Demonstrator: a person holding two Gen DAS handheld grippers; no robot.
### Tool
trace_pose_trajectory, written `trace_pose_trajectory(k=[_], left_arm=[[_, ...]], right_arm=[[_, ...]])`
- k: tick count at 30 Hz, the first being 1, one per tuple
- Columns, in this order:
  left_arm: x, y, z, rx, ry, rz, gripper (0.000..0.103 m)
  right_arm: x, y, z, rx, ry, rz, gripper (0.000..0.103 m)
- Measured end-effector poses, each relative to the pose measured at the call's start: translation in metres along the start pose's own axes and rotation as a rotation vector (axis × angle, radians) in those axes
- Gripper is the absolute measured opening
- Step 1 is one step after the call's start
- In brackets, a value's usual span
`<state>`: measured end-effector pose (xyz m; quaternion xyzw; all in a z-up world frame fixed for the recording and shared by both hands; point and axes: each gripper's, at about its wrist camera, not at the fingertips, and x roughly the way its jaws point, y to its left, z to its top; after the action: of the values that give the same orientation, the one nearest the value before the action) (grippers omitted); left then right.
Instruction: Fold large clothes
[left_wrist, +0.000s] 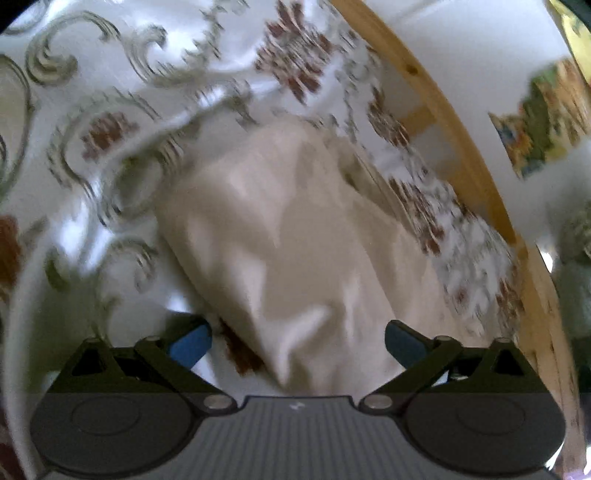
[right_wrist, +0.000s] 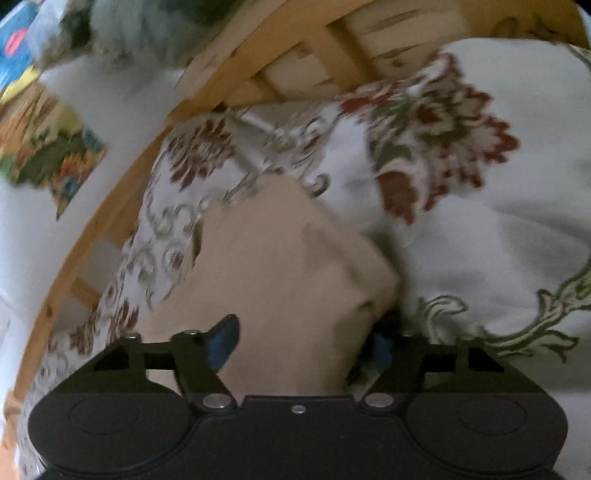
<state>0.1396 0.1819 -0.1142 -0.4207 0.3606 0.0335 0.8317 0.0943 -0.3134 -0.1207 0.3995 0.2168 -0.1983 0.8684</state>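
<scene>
A beige garment (left_wrist: 280, 236) lies bunched on a white bedspread (left_wrist: 122, 74) printed with red flowers and grey scrolls. My left gripper (left_wrist: 297, 343) is open, jaws wide, and the near end of the garment runs between its blue pads (left_wrist: 190, 345). The left pad stands clear of the cloth. In the right wrist view the same beige garment (right_wrist: 280, 266) fills the gap of my right gripper (right_wrist: 301, 345). Its jaws stand narrower, and the cloth reaches both blue pads (right_wrist: 221, 345) without looking pinched. Both views are blurred.
A light wooden bed frame (left_wrist: 454, 122) with slats (right_wrist: 295, 55) borders the bedspread (right_wrist: 498, 240). Beyond it are a white surface (left_wrist: 480, 44) and a colourful printed sheet (left_wrist: 539, 118), also seen as a colourful sheet (right_wrist: 48, 155). Something grey and fluffy (right_wrist: 122, 26) is at the top left.
</scene>
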Motion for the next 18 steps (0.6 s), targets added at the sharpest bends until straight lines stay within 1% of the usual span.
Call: trace_pose_trajectory(k=[1, 2, 3, 5, 6, 7, 8, 10, 13, 15, 17, 18], left_arm=[[-0.001, 0.0, 0.003, 0.005, -0.015, 0.027, 0.076], [0.0, -0.002, 0.006, 0.015, -0.022, 0.037, 0.052], [0.0, -0.004, 0.009, 0.027, -0.034, 0.047, 0.029], [-0.004, -0.008, 0.012, 0.041, -0.045, 0.072, 0.006], [-0.007, -0.009, 0.014, 0.039, -0.052, 0.063, 0.003], [-0.014, -0.008, 0.017, 0.03, -0.072, 0.053, 0.003], [-0.022, -0.007, 0.019, 0.024, -0.098, 0.048, 0.002], [-0.04, -0.007, 0.029, 0.036, -0.171, 0.042, 0.002], [-0.057, 0.0, 0.043, 0.036, -0.218, 0.064, 0.002], [-0.059, 0.011, 0.046, 0.002, -0.218, 0.093, 0.002], [-0.055, 0.022, 0.044, -0.025, -0.195, 0.124, 0.002], [-0.051, 0.029, 0.043, -0.036, -0.18, 0.137, 0.002]], right_arm=[[-0.001, -0.002, 0.002, 0.008, -0.01, -0.016, 0.052], [-0.002, -0.006, 0.004, 0.016, -0.012, -0.023, 0.043], [-0.003, -0.007, 0.005, 0.02, -0.013, -0.021, 0.04], [-0.009, -0.005, 0.005, -0.012, -0.015, -0.016, 0.028], [-0.014, 0.0, 0.004, -0.047, -0.024, -0.007, 0.024], [-0.02, 0.004, 0.003, -0.08, -0.033, 0.005, 0.017], [-0.027, 0.009, 0.001, -0.117, -0.042, 0.019, 0.012], [-0.046, 0.019, -0.004, -0.193, -0.051, 0.048, 0.009], [-0.064, 0.033, -0.011, -0.279, -0.04, 0.086, 0.009], [-0.062, 0.036, -0.014, -0.288, -0.014, 0.09, 0.01], [-0.056, 0.034, -0.015, -0.262, 0.002, 0.053, 0.025], [-0.053, 0.029, -0.013, -0.226, -0.005, 0.018, 0.029]])
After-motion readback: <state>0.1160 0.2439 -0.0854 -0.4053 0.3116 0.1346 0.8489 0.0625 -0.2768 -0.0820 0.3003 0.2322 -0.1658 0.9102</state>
